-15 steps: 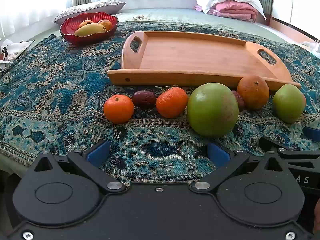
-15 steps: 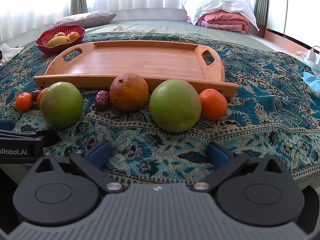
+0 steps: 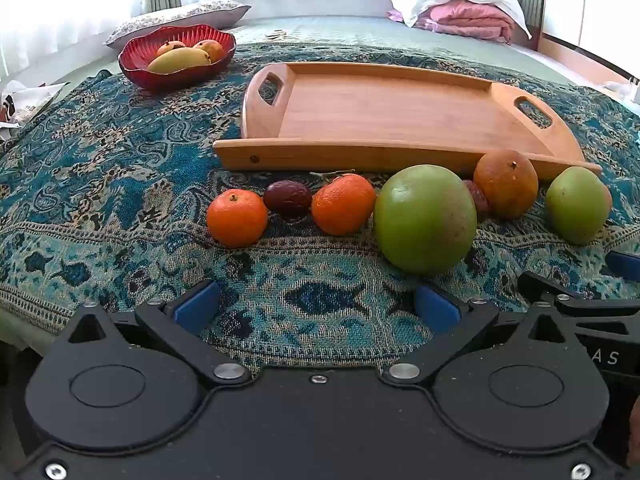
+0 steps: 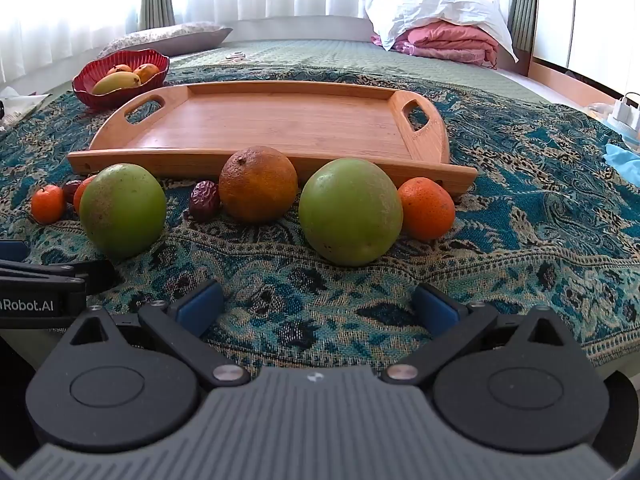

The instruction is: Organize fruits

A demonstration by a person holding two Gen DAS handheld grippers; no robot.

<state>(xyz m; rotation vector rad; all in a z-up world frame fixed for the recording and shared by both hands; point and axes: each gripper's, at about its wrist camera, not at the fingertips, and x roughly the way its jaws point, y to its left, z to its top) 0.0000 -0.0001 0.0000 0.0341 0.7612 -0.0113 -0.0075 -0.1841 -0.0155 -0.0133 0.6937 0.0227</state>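
A row of fruit lies on the patterned cloth in front of an empty wooden tray [image 3: 392, 116] [image 4: 280, 120]. In the left wrist view: a small tangerine [image 3: 237, 218], a dark date [image 3: 287, 198], a second tangerine [image 3: 343, 204], a big green fruit [image 3: 425, 219], a brownish orange [image 3: 506, 184] and a second green fruit [image 3: 576, 204]. The right wrist view shows the green fruits [image 4: 122, 210] [image 4: 350, 212], the brownish orange [image 4: 258, 184], a date [image 4: 204, 200] and a tangerine [image 4: 426, 208]. My left gripper [image 3: 316, 308] and right gripper [image 4: 316, 304] are both open and empty, short of the row.
A red bowl [image 3: 136, 60] [image 4: 84, 84] holding a mango and other fruit stands at the back left. A pillow [image 3: 180, 20] and folded pink bedding [image 3: 468, 20] lie behind on the bed. The cloth's front edge runs just below the grippers.
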